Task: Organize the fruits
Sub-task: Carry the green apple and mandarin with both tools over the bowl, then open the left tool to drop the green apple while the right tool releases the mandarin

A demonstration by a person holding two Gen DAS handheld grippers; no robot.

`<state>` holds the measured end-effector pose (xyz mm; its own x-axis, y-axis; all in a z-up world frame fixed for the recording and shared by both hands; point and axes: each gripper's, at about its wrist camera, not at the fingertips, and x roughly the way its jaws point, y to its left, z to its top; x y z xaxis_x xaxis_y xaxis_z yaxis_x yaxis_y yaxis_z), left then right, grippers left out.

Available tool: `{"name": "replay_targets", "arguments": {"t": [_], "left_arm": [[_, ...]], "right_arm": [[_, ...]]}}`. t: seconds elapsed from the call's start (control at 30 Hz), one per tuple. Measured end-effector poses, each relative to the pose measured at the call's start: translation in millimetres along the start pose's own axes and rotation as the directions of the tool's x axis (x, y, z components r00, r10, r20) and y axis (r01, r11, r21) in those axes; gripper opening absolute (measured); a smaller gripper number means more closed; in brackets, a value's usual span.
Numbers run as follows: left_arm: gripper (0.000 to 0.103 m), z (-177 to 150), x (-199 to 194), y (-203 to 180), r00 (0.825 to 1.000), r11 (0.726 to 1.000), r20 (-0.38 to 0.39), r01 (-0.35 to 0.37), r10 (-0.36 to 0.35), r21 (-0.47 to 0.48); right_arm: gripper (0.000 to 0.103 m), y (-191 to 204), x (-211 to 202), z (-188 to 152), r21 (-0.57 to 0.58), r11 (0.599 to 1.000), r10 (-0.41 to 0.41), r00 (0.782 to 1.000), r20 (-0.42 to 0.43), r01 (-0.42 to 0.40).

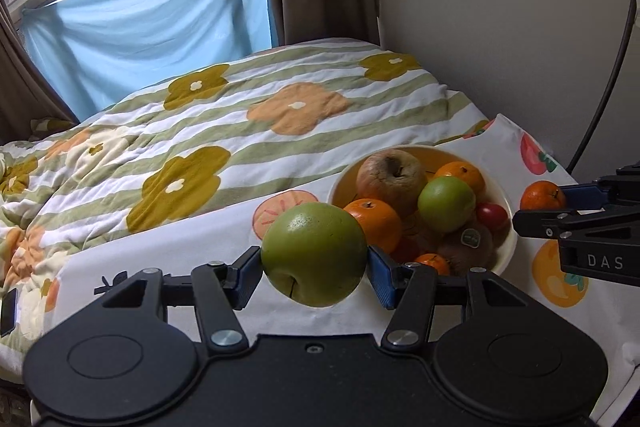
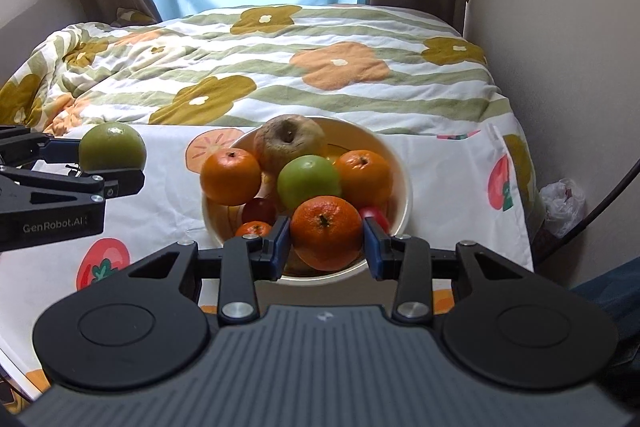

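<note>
My left gripper (image 1: 314,261) is shut on a green apple (image 1: 314,253) and holds it above the tablecloth, left of the cream bowl (image 1: 506,247). It also shows in the right wrist view (image 2: 112,163) with the apple (image 2: 112,147). My right gripper (image 2: 326,243) is shut on an orange (image 2: 326,233) just above the bowl's near rim (image 2: 404,203). In the left wrist view that gripper (image 1: 538,207) holds the orange (image 1: 542,195) right of the bowl. The bowl holds a brown wrinkled apple (image 2: 288,141), a green apple (image 2: 308,181), oranges, red tomatoes and a kiwi (image 1: 466,243).
The bowl stands on a white fruit-print tablecloth (image 2: 448,179). Behind it is a bed with a flowered, striped quilt (image 2: 320,67). A wall runs along the right, with a black cable (image 1: 608,87) and a plastic bag (image 2: 562,207) on the floor.
</note>
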<state>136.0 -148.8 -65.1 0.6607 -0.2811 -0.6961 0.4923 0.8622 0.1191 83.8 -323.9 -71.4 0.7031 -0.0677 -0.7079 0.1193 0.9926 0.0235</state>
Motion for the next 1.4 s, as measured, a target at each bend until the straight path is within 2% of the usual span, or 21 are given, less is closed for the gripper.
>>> {"name": "replay_targets", "arguments": {"t": [0.2, 0.47, 0.73, 0.97, 1.0, 1.13, 1.4], "left_arm": [[0.061, 3.8, 14.2, -34.6, 1.0, 1.0, -0.01, 0.013, -0.013, -0.001], [0.061, 10.7, 30.7, -57.2, 1.0, 1.0, -0.02, 0.004, -0.004, -0.014], [0.061, 5.1, 47.6, -70.5, 0.999, 1.0, -0.039, -0.016, 0.016, -0.016], [0.061, 2.1, 52.1, -81.1, 0.999, 0.998, -0.021, -0.044, 0.045, 0.038], [0.062, 1.4, 53.4, -83.2, 0.998, 0.997, -0.024, -0.05, 0.051, 0.051], [0.075, -1.3, 57.0, -87.1, 0.998, 0.995, -0.017, -0.061, 0.062, 0.079], [0.081, 1.6, 51.1, -85.3, 0.998, 0.994, 0.001, -0.061, 0.062, 0.085]], "right_arm": [[0.053, -28.3, 10.3, 2.4, -0.02, 1.0, 0.011, 1.0, -0.005, -0.011], [0.053, -53.0, 21.1, 9.5, -0.039, 0.999, 0.032, 0.999, -0.002, -0.032], [0.053, -60.6, 35.9, 13.9, -0.064, 0.997, 0.052, 0.999, -0.015, -0.052], [0.053, -59.6, 45.4, 15.2, -0.072, 0.995, 0.063, 0.998, -0.026, -0.065], [0.053, -59.4, 45.7, 14.7, -0.073, 0.995, 0.065, 0.998, -0.027, -0.066], [0.053, -58.6, 48.6, 15.2, -0.078, 0.994, 0.071, 0.997, -0.03, -0.073], [0.053, -58.0, 51.5, 16.4, -0.079, 0.994, 0.071, 0.997, -0.032, -0.074]]}}
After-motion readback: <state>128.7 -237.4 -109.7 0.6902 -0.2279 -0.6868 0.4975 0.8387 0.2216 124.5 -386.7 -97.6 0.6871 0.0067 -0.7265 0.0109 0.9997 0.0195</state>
